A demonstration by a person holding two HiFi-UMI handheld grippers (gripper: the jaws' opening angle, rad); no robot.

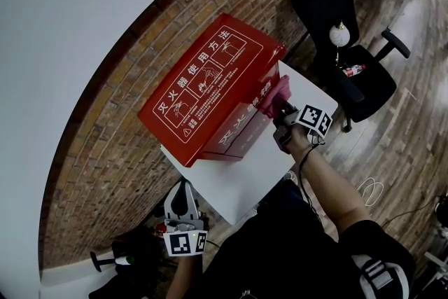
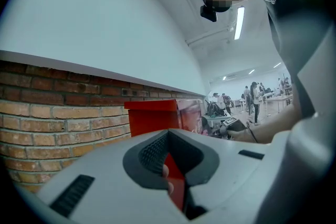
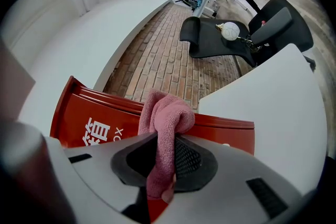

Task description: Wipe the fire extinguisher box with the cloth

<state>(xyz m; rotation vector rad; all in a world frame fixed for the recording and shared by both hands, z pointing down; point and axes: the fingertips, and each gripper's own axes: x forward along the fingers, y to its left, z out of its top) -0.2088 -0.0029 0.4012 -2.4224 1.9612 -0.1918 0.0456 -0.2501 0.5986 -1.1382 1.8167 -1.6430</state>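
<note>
On white table (image 1: 241, 182) by brick wall (image 1: 98, 150): red box (image 1: 210, 91), printed lid facing up. Right gripper (image 1: 281, 108) sits at the box's front right upper corner, jaws clamped on pink cloth (image 1: 274, 93). The cloth wad sticks out past the tips and seems to touch the box rim. Left gripper (image 1: 183, 194) is low, off the table's near-left corner, well apart from box. Its jaws are drawn to a narrow slit with nothing in them. Chair (image 1: 350, 45) beyond, not involved. Step, by my read: wiping, cloth at right end of rim. Next move likely calls for dragging the cloth along the rim or front face with steady pressure and a firm grip. Box may slide on the smooth table, so the left could steady it.
</note>
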